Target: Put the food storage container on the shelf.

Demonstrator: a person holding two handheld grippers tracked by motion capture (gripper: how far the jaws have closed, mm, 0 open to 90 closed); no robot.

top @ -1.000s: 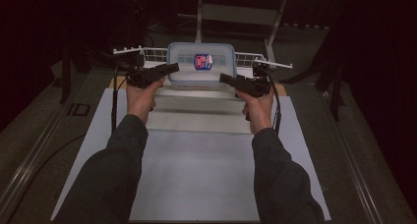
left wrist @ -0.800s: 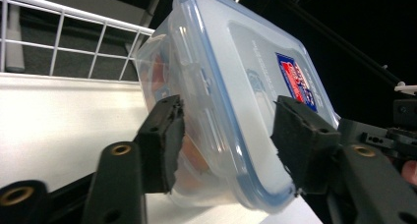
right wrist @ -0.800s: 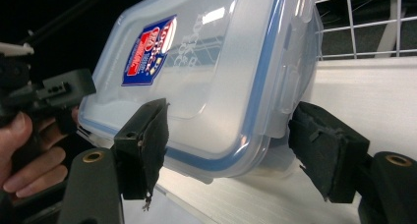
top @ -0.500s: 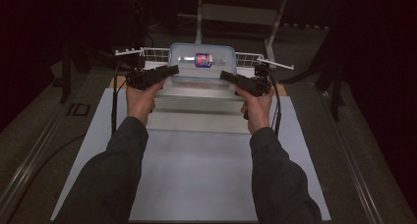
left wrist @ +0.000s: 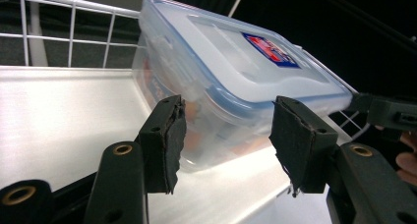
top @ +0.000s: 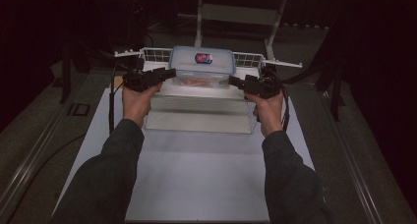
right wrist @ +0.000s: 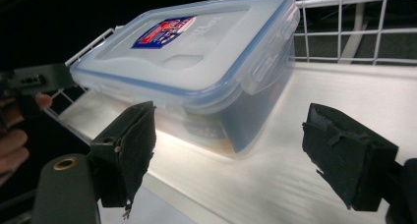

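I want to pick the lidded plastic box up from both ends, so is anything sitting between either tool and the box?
Nothing visible does. The left tool and the right tool each face a corner of the box across bare shelf, jaws apart, not touching it.

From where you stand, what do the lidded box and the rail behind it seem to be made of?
The lidded box looks like clear, slightly frosted plastic: its contents show dimly through the walls, and the lid has a blue rim, side clips and a printed label. The rail looks like thin wire with a glossy white coating, probably metal, going by its slim welded grid.
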